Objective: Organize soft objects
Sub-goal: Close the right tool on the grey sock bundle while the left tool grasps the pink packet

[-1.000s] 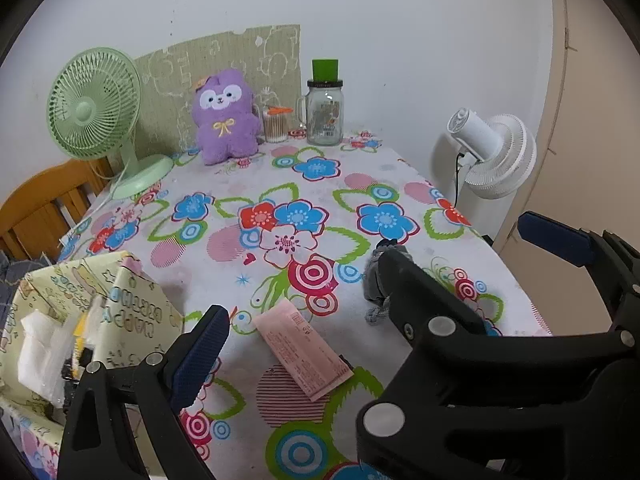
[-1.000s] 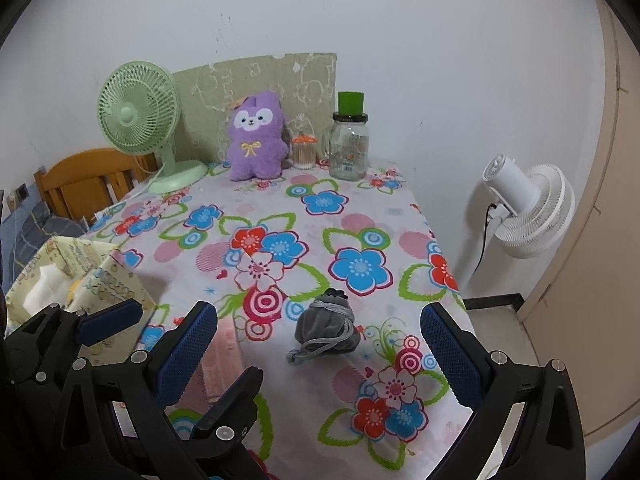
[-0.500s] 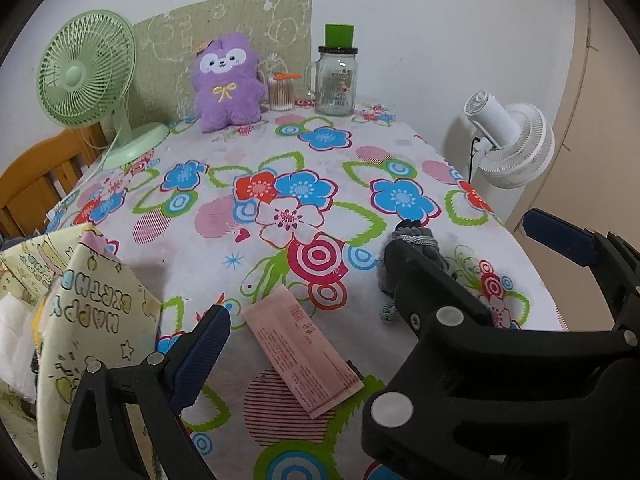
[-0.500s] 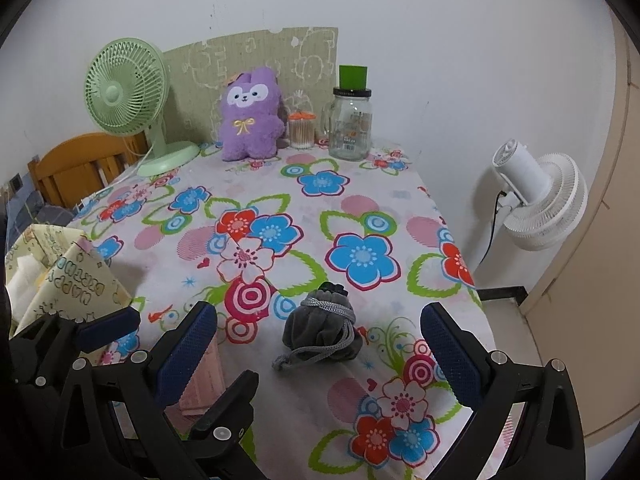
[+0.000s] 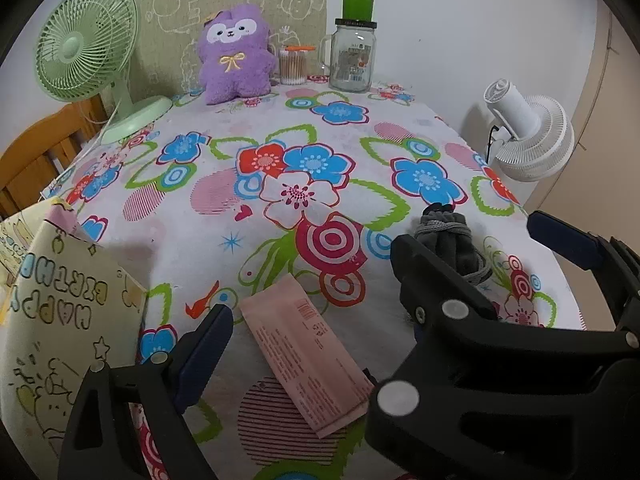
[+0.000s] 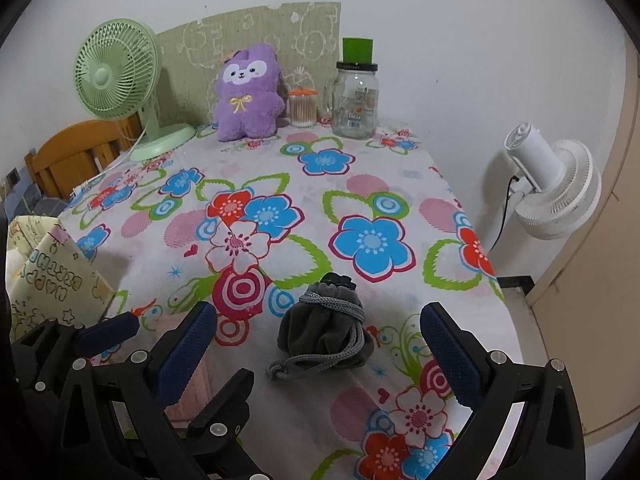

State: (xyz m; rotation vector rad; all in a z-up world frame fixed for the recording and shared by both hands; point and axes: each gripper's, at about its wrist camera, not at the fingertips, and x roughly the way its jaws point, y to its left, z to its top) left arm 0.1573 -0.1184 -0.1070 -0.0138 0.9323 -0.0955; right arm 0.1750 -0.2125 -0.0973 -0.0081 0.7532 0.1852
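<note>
Here both grippers hover over the flowered tablecloth [image 6: 360, 168], side by side, each with its blue-padded jaws spread wide and nothing between the pads. The left gripper's jaws have just been closing a little, though they are wide apart and empty. The right gripper [image 6: 320, 354] points down at a grey drawstring pouch [image 6: 324, 332], which lies on the cloth just ahead of it, between the lines of its two fingers but touching neither; the cord trails toward the near edge. The left gripper [image 5: 394, 288] sits to the left of the right one, over a pink paper packet [image 5: 308, 356] that lies flat, close to its left finger [image 5: 204, 350]. Left of that gripper stands a yellow "Happy Birthday" gift bag [image 5: 60, 312]. Well beyond both tongs, at the far wall, a purple plush toy [image 6: 248, 96] sits upright between a green desk fan [image 6: 120, 76] and a glass jar [image 6: 356, 100].
</note>
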